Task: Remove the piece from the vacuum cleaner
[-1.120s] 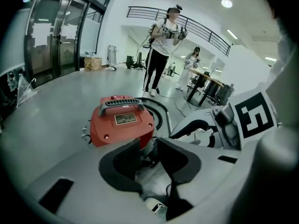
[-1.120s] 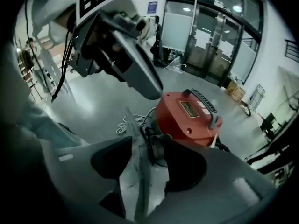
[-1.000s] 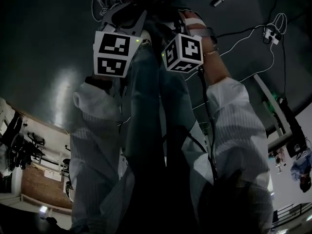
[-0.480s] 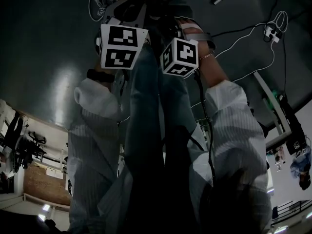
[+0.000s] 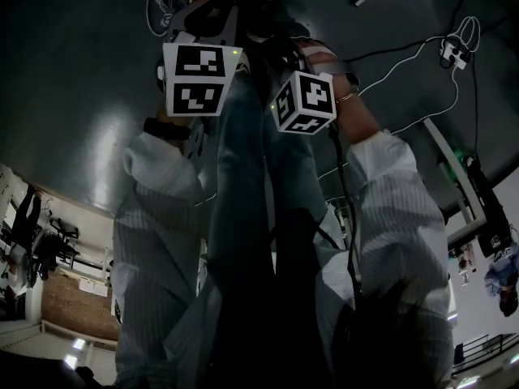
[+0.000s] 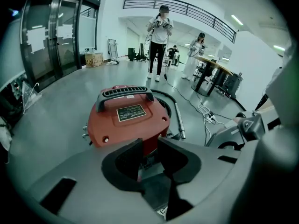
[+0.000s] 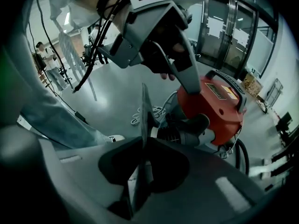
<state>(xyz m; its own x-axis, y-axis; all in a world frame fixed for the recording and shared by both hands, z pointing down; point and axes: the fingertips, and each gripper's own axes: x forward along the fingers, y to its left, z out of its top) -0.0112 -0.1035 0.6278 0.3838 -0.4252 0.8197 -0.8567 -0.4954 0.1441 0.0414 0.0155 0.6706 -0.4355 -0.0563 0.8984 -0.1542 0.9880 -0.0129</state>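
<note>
We've basically got one glossy grey floor (image 6: 60, 106) carrying everything here; the red vacuum cleaner (image 6: 128, 120) stands straight on it; a black hose (image 6: 164, 95) curls round behind that, and a metal tube (image 6: 179, 120) lies just beside it; a white cable (image 6: 202, 110) snakes across to a power strip (image 5: 448, 55); further back we can spot a table (image 6: 210, 62), some boxes (image 6: 93, 59) by the glass wall (image 6: 42, 36), and people (image 6: 159, 31) standing around.

Large indoor lab hall, glossy grey floor (image 6: 56, 118), glass doors (image 6: 53, 36), mezzanine railing (image 6: 187, 10), worktable (image 6: 212, 63)
</note>
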